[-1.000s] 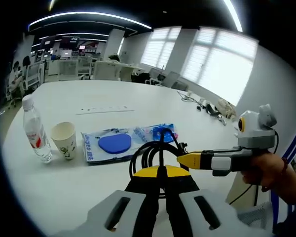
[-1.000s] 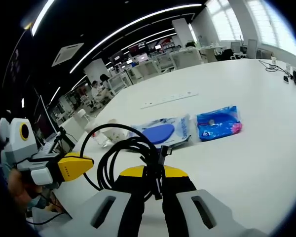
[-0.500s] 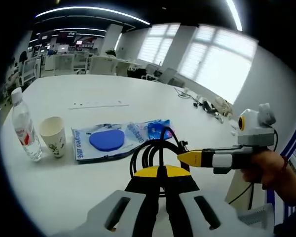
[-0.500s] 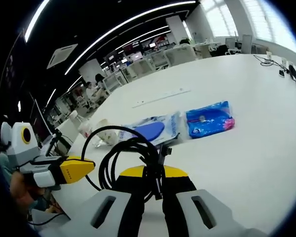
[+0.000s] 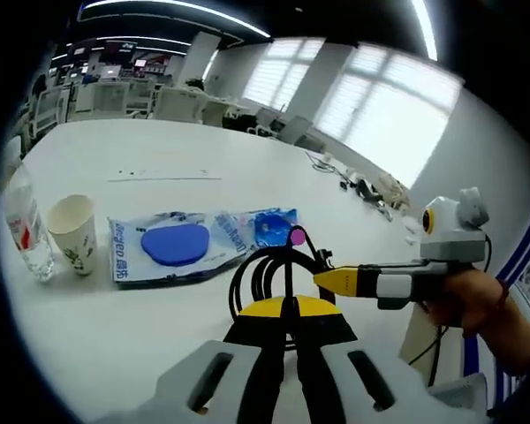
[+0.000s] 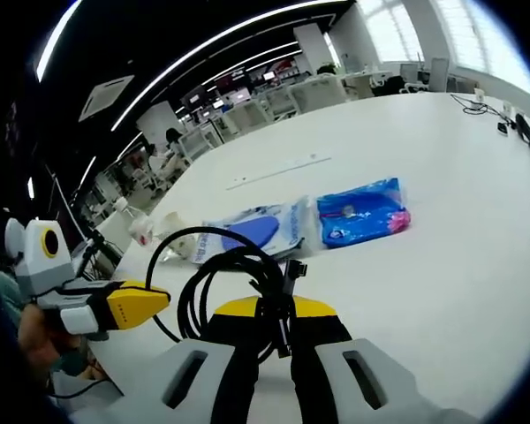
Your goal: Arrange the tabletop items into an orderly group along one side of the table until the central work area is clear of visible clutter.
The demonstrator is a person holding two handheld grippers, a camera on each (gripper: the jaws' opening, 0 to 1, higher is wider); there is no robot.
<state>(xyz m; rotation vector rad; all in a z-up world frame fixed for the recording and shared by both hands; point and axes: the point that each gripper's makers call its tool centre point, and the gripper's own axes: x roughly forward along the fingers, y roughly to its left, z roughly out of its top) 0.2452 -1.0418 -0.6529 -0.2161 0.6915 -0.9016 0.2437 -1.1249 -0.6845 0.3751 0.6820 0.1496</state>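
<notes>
1. While carried above the white table point(image 5: 115, 353), coiled black cable point(image 6: 221, 274) pinched between right gripper point(image 6: 278, 331) fingers, kept off the surface.
2. Left gripper point(image 5: 287, 309) fingers together, likely also gripping cable.
3. Blue packets point(image 5: 172, 247), paper cup point(image 5: 71, 231) grouped nearby.

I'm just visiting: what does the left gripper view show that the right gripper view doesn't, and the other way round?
Left gripper view: the right gripper, held in a person's hand. Right gripper view: the left gripper and a ceiling vent. Both: the white table, the coiled black cable, the blue-disc package and the blue packet.
</notes>
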